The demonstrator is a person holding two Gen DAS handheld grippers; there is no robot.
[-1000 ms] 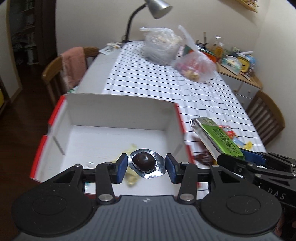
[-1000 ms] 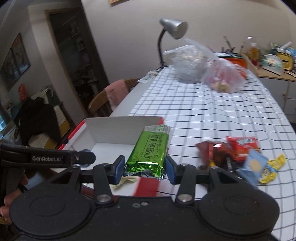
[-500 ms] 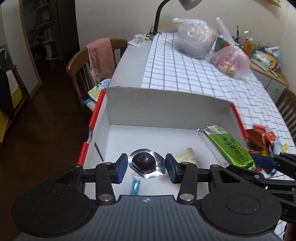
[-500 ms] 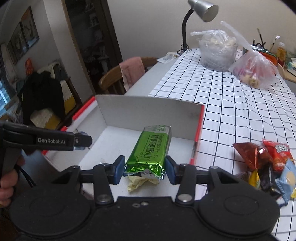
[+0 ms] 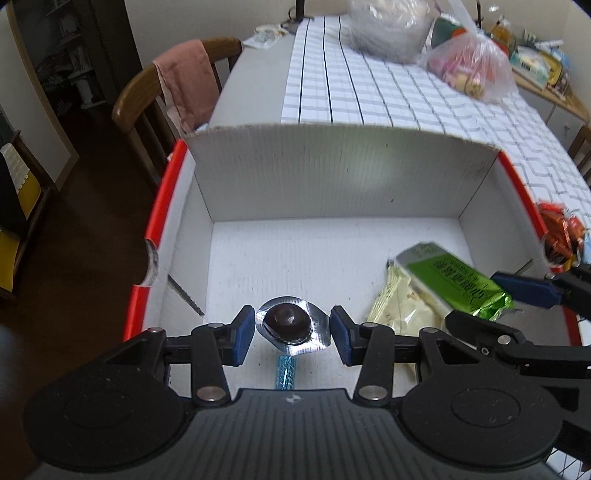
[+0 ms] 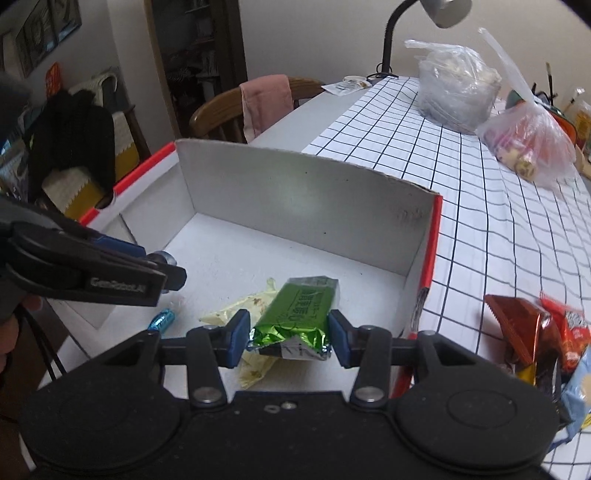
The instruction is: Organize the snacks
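A white cardboard box with red edges lies open on the table. My left gripper is shut on a foil-sealed chocolate cup and hangs low over the box floor at its near left. My right gripper is shut on a green foil snack bar, tilted down over the box's right side. On the box floor lie a pale yellow packet under the bar and a small blue candy. The green bar and right gripper show at right in the left wrist view. The left gripper shows in the right wrist view.
A pile of red, orange and blue snack packets lies on the checked tablecloth right of the box. Two plastic bags and a desk lamp stand at the far end. A wooden chair with a pink cloth is left of the table.
Both grippers have come down and forward over the box with their snacks still held. The green bar has moved from outside the right wall to above the box floor.
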